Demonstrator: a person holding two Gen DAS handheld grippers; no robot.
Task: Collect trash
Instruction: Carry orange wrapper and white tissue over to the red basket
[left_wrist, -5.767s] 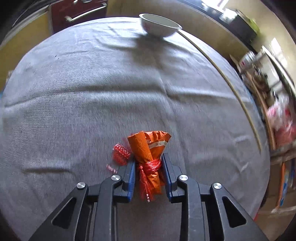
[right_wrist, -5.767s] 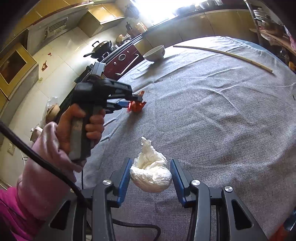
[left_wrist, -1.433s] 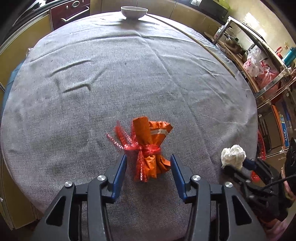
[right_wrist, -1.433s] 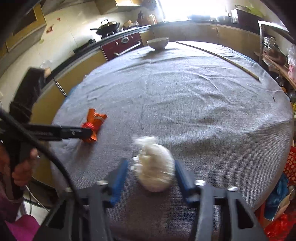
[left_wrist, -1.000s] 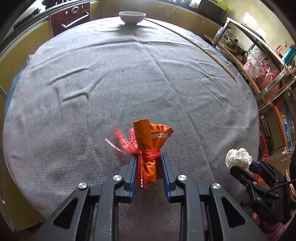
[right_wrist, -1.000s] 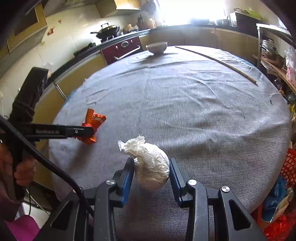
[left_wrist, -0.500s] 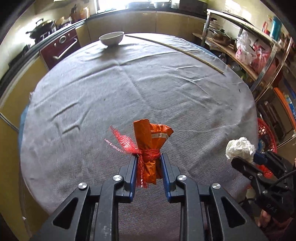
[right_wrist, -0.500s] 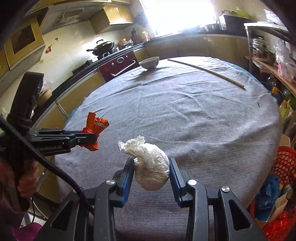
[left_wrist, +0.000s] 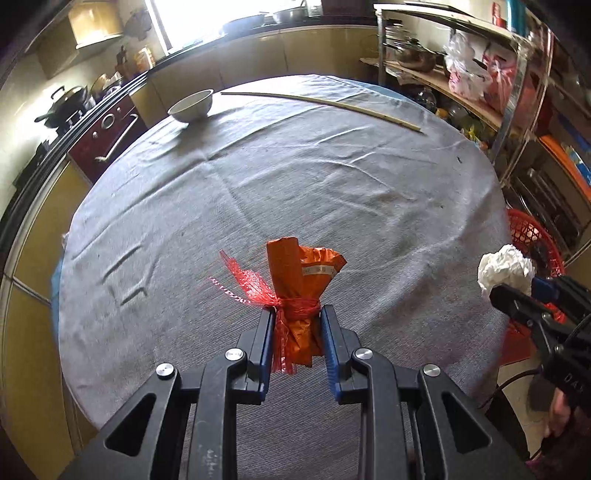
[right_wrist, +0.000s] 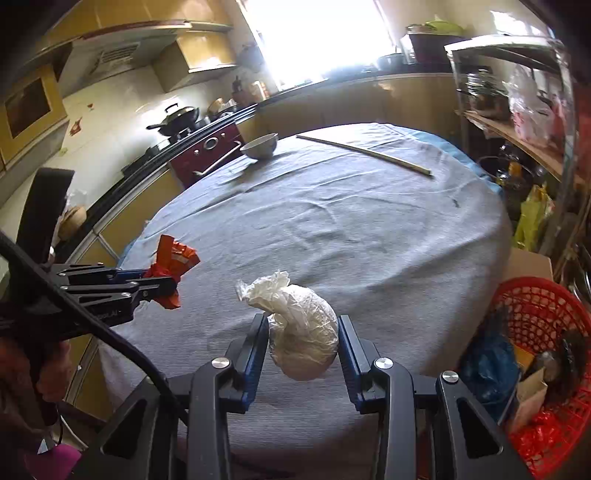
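My left gripper (left_wrist: 297, 312) is shut on an orange wrapper bundle (left_wrist: 301, 280) tied with red netting, held above the near part of the round grey-clothed table (left_wrist: 258, 177). My right gripper (right_wrist: 303, 321) is shut on a white crumpled plastic wad (right_wrist: 301, 332), held above the table's near edge. The wad (left_wrist: 504, 267) and right gripper also show at the right of the left wrist view. The orange bundle (right_wrist: 173, 258) and left gripper (right_wrist: 162, 282) show at the left of the right wrist view. A red basket (right_wrist: 543, 332) with trash stands on the floor to the right.
A white bowl (left_wrist: 192, 105) and a long thin stick (left_wrist: 321, 105) lie at the table's far side. A stove with a wok (right_wrist: 177, 118) is beyond on the left. Shelves with pots and bags (left_wrist: 461, 70) stand on the right.
Both grippers have lifted higher and drawn back from the table with their loads. The red basket has come into fuller view on the right.
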